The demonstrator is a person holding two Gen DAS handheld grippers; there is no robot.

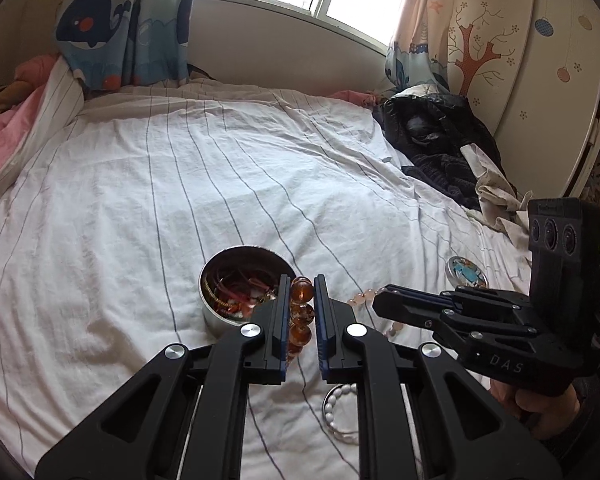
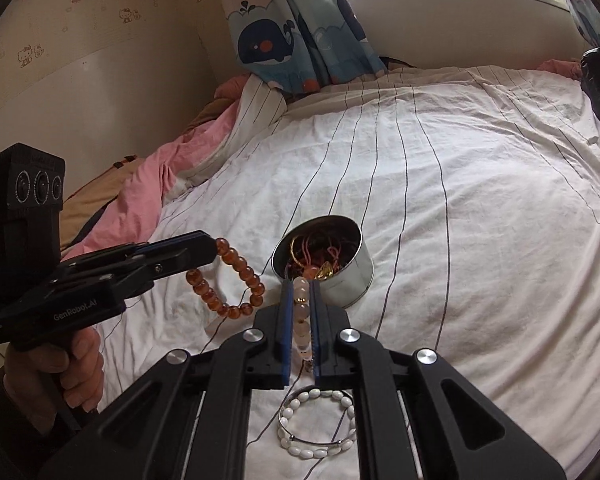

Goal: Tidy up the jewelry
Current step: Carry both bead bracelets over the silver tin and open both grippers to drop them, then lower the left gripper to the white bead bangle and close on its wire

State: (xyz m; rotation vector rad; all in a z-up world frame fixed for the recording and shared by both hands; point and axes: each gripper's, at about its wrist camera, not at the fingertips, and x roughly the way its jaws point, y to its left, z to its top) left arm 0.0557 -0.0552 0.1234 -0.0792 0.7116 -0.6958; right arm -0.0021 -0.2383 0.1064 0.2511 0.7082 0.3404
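Amber beads, pale pink beads, white bracelet, silver tin, white bed with thin dark stripes.

On the bed sheet, the tin sits at the frame's centre in my right view, with tangled jewelry inside it. My right gripper holds a pale bead bracelet just below the tin. The white bead bracelet lies on the sheet at the bottom centre. At the left, my left gripper holds the amber bead bracelet, left of the tin. In my left view the tin's lid lies at the right, right of the tin.
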